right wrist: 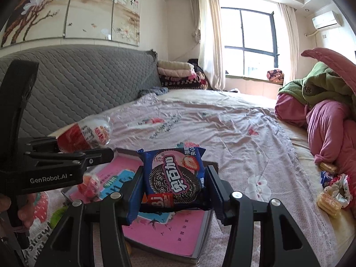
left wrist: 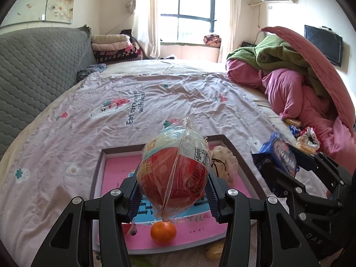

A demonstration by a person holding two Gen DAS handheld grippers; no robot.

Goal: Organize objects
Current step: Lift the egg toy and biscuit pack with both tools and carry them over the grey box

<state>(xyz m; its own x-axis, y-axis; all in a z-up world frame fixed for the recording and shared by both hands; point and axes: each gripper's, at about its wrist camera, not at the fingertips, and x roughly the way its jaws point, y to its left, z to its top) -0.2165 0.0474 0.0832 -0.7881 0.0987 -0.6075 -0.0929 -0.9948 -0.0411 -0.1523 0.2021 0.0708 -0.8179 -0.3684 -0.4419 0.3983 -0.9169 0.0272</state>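
- Left tool clamped part-open on a round red-and-white snack ball in crinkly clear plastic wrap; both ribbed pads press its sides, and the package hangs above the shallow dark-rimmed tray with a pink printed floor
- Right tool also part-open, gripping a blue glossy packet of strawberry sandwich cookies by its two side edges; the packet stands upright over the tray's near right part
- Tray sits on the bed with a pale pink printed sheet; already inside: a small orange mandarin near the front rim and a cream-coloured soft item with dark string toward the far right corner
- More snacks lie well apart at the foot of the pink and green bedding heap: yellow wafer packs and a small blue wrapper
- Judgement: step in hand is setting both packages into the tray
- Lower the ball onto bare pink floor toward the left, clear of the mandarin; it is round and may roll, so release it low and against a rim
- Slippery wrap: keep the squeeze even until it rests
- Lay the cookie packet flat on the right side, beside the cream item, not on it
- Both tools are close over one tray; place one at a time to avoid knocking
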